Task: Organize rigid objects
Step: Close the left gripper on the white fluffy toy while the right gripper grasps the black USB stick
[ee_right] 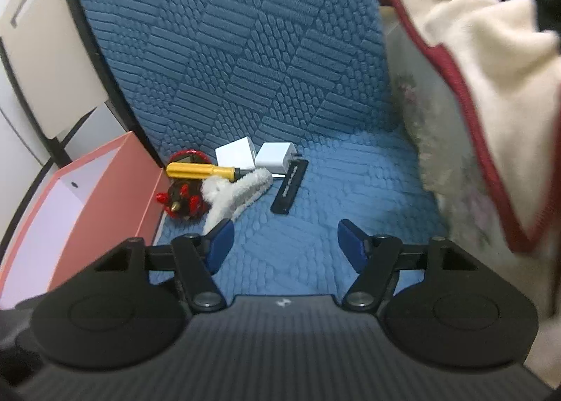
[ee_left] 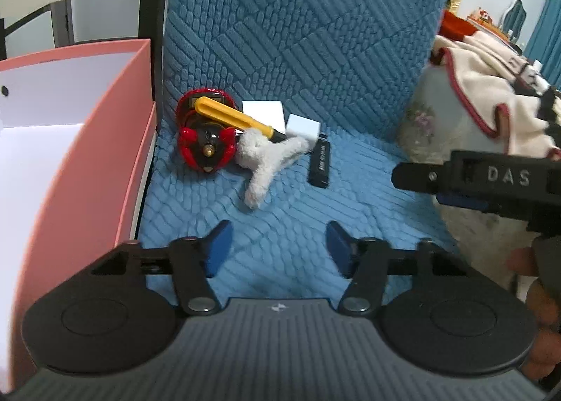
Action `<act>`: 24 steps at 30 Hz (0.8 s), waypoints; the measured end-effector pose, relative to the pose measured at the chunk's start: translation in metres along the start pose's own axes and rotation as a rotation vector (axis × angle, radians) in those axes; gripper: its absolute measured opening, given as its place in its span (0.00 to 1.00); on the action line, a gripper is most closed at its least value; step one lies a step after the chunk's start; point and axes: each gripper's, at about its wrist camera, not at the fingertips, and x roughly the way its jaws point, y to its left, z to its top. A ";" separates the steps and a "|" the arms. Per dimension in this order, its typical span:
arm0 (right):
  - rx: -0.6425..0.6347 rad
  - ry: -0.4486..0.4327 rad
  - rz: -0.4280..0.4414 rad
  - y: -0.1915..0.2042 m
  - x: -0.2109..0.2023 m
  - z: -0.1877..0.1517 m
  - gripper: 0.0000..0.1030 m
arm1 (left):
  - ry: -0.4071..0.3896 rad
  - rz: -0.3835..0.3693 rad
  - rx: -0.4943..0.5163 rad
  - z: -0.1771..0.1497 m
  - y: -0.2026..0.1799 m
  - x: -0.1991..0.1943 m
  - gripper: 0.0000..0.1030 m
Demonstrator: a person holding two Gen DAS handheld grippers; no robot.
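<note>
Grippers both gaping wide for me, left gripper [ee_left: 279, 243] and right gripper [ee_right: 283, 243], gripping nothing; yellow screwdriver [ee_left: 235, 117] rests atop red toy [ee_left: 205, 141], right of pink box [ee_left: 87, 141].

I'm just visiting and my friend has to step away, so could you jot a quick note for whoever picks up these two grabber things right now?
Left gripper: open, empty, above the blue cushion.
Right gripper: open, empty.
On the cushion, clustered: yellow screwdriver lying across the red toy, two white cubes, black stick, white plush toy.
Pink box at the left; nothing visible inside.
Done: nothing visibly sorted. Left: all the rigid items.
</note>
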 end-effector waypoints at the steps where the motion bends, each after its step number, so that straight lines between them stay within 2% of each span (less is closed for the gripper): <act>1: 0.000 0.003 0.002 0.000 0.009 0.004 0.66 | 0.000 0.002 -0.002 0.002 0.002 0.006 0.56; 4: -0.001 0.019 0.018 -0.001 0.036 0.017 0.64 | -0.004 0.027 0.010 0.008 0.006 0.026 0.49; 6: -0.005 0.034 0.027 0.000 0.054 0.024 0.62 | 0.003 0.051 0.015 0.011 0.010 0.040 0.40; 10: -0.032 0.061 0.016 0.003 0.087 0.034 0.55 | 0.020 0.051 -0.003 0.016 0.019 0.060 0.32; 13: -0.044 0.095 0.003 0.005 0.109 0.039 0.48 | 0.026 0.044 -0.005 0.018 0.024 0.069 0.22; 16: -0.058 0.134 -0.016 0.006 0.129 0.042 0.46 | 0.028 0.031 0.003 0.019 0.023 0.077 0.20; 21: -0.131 0.122 -0.039 0.015 0.139 0.048 0.44 | 0.040 0.026 0.026 0.019 0.021 0.090 0.20; 23: -0.179 0.123 -0.062 0.019 0.140 0.047 0.37 | 0.043 0.026 0.023 0.019 0.022 0.093 0.20; 24: -0.198 0.125 -0.069 0.020 0.141 0.048 0.36 | 0.044 0.031 0.022 0.019 0.023 0.096 0.20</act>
